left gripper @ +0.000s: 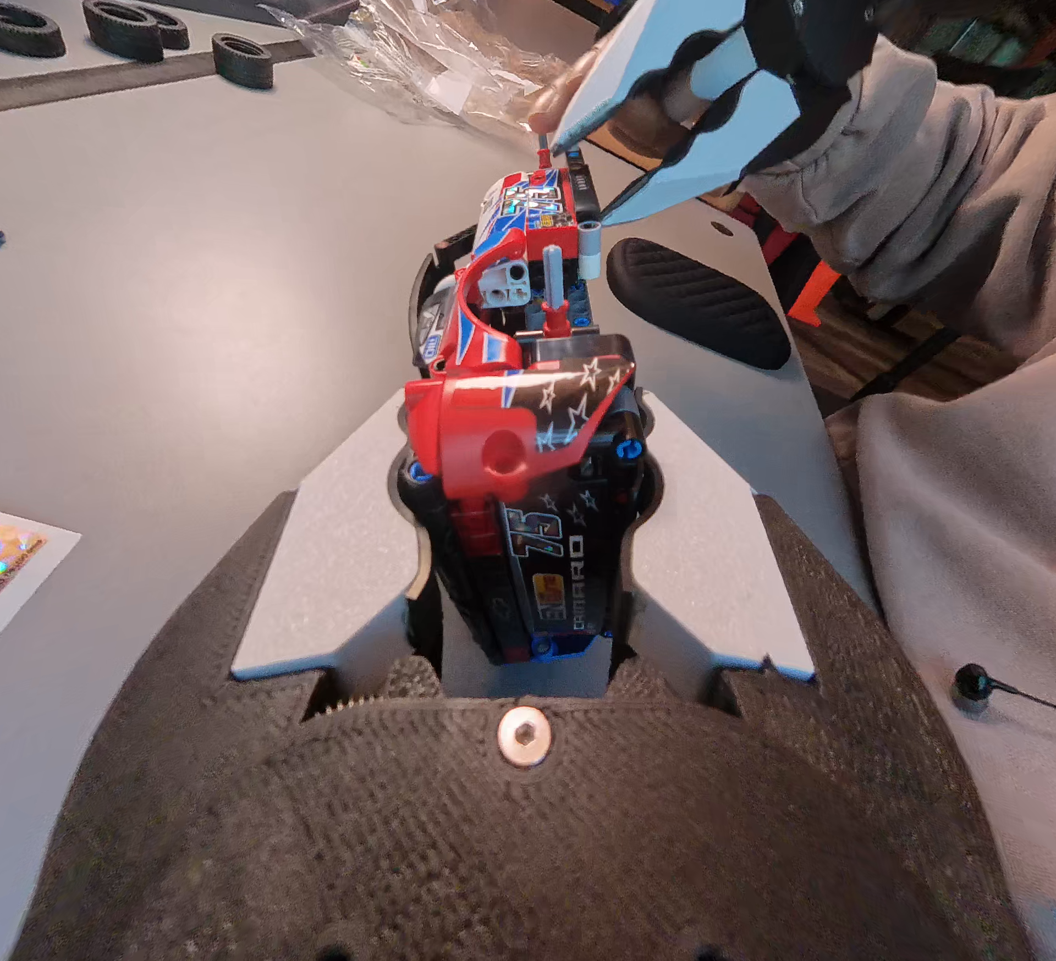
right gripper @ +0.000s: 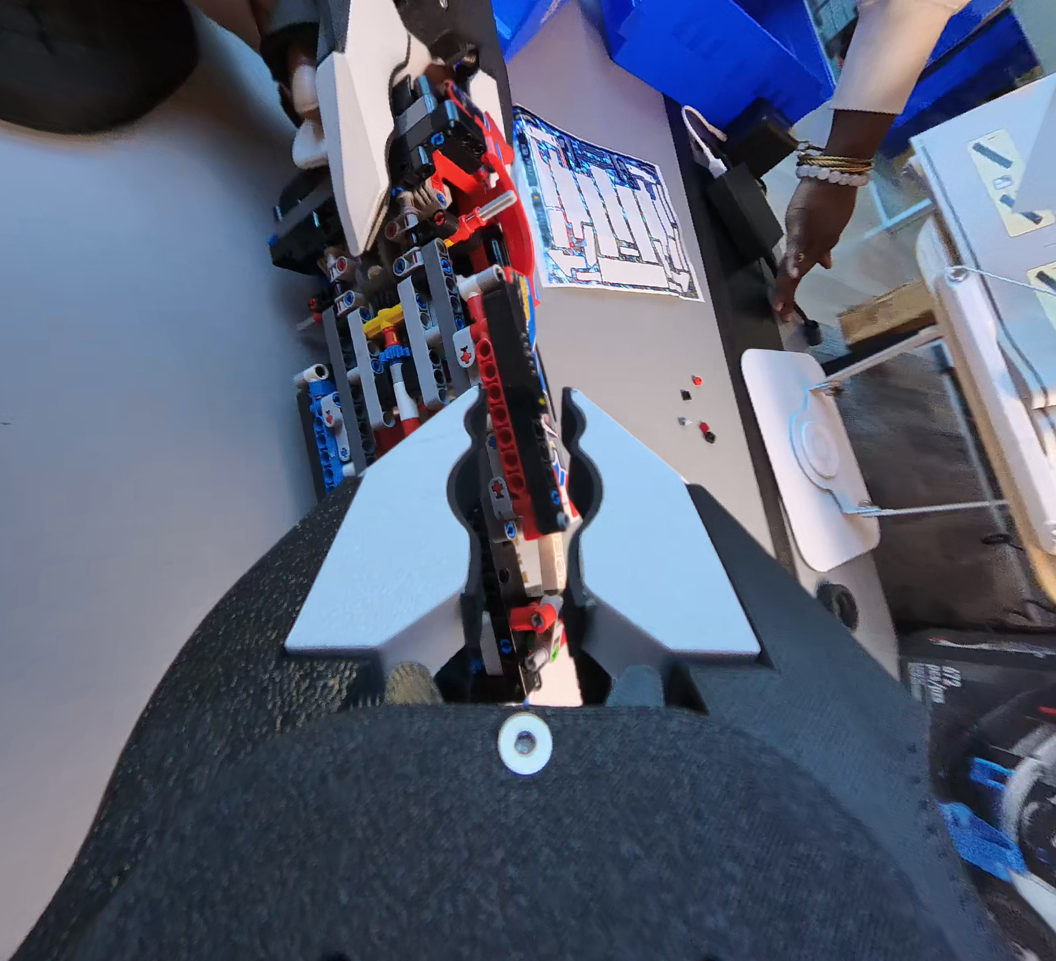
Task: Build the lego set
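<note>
left gripper (left gripper: 523, 482) pinches lego car (left gripper: 514, 419) front | right gripper (right gripper: 523, 482) pinches car rear | tires (left gripper: 123, 28) well beyond car

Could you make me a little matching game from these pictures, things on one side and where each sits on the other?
Things:
1. lego car
2. black tyres
3. sticker sheet
4. blue bins

Places:
A. flat on the table beside the model
B. behind the table's far end
C. loose on the table, far left
D. clamped in the left gripper

Pairs: 1-D, 2-C, 3-A, 4-B
</note>
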A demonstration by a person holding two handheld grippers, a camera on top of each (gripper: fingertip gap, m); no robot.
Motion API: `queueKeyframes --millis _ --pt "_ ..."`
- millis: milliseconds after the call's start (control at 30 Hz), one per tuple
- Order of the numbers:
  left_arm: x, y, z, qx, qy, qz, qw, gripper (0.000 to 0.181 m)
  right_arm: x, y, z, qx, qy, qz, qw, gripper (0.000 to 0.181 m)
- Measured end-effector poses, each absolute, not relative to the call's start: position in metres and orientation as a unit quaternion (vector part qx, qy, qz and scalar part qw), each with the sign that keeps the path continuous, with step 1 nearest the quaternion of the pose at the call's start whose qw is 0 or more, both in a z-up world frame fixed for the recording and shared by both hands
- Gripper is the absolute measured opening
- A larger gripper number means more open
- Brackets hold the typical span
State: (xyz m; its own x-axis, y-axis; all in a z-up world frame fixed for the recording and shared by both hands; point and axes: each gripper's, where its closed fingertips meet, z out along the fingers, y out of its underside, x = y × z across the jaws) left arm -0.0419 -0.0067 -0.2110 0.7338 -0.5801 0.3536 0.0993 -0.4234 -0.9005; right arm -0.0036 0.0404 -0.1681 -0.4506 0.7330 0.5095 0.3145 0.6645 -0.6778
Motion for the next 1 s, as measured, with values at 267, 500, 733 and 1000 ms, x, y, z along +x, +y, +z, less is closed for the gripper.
queueKeyframes --millis 267,500,733,1000 --pt "-0.023 -0.026 -0.205 -0.743 0.309 -0.165 0.571 0.072 0.035 0.006 -0.168 -0.301 -0.845 0.328 0.296 0.009" --pt "-0.012 -0.038 -0.209 -0.707 0.396 -0.041 0.585 0.072 0.06 -0.021 -0.176 -0.255 -0.862 0.321 0.298 0.005" --pt "-0.01 -0.04 -0.211 -0.695 0.417 0.004 0.585 0.072 0.065 -0.027 -0.18 -0.238 -0.858 0.307 0.336 0.005" --pt "-0.012 -0.037 -0.211 -0.7 0.406 0.0 0.587 0.072 0.063 -0.019 -0.178 -0.244 -0.846 0.304 0.364 0.009"
